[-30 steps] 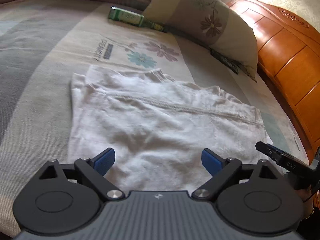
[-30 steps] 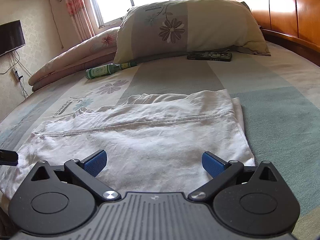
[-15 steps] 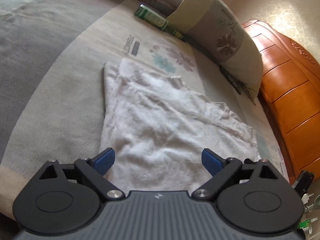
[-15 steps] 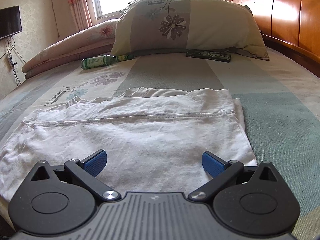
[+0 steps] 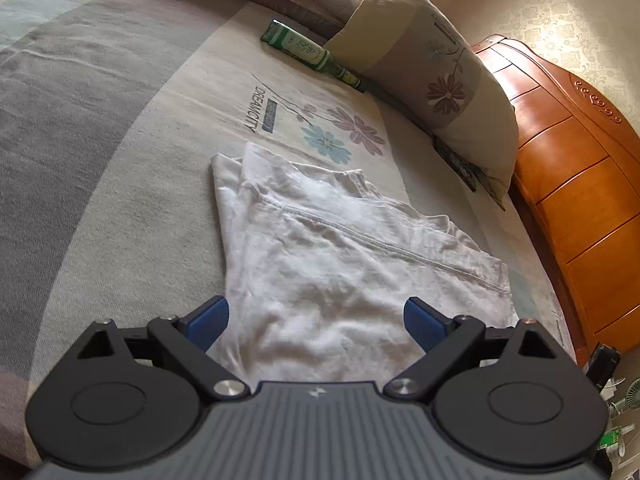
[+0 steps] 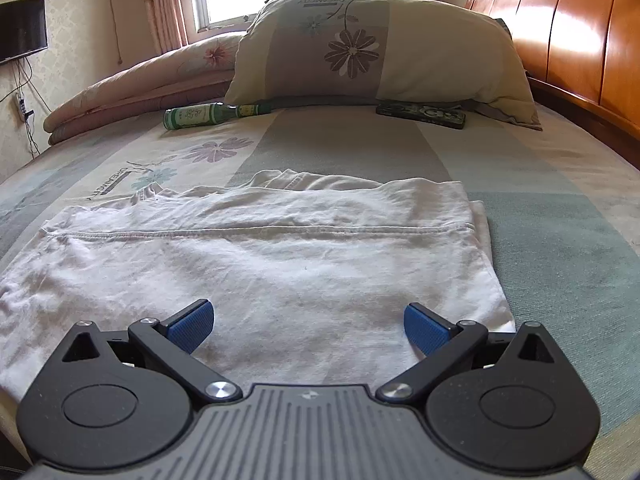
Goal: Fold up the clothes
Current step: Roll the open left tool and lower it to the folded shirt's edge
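A: Where is the garment lying?

B: The white, wrinkled cotton garment is lying flat on the striped, flower-printed bedsheet, folded into a wide band with a stitched hem running across it. It is sitting near the edge of the bed closest to both cameras, and a second layer is peeking out along its far side.

A: What is the left gripper doing?

B: It is hovering over the garment's near edge with its blue-padded fingers standing wide apart. Nothing is sitting between them; the white cloth is only showing below the gap.

A: And the right gripper?

B: The same: its jaws are spread wide and gripping nothing, and it is looking along the cloth toward the head of the bed. Whether either gripper's pads are touching the fabric, I cannot tell.

A: What else is lying on the bed?

B: A green glass bottle with a pale label is lying on its side beside a big cream pillow with a purple flower print. A dark, patterned flat case is resting just in front of that pillow, well apart from the garment. A folded pinkish floral quilt is stretching along the far side, and the glossy orange-brown wooden headboard is standing at the right.
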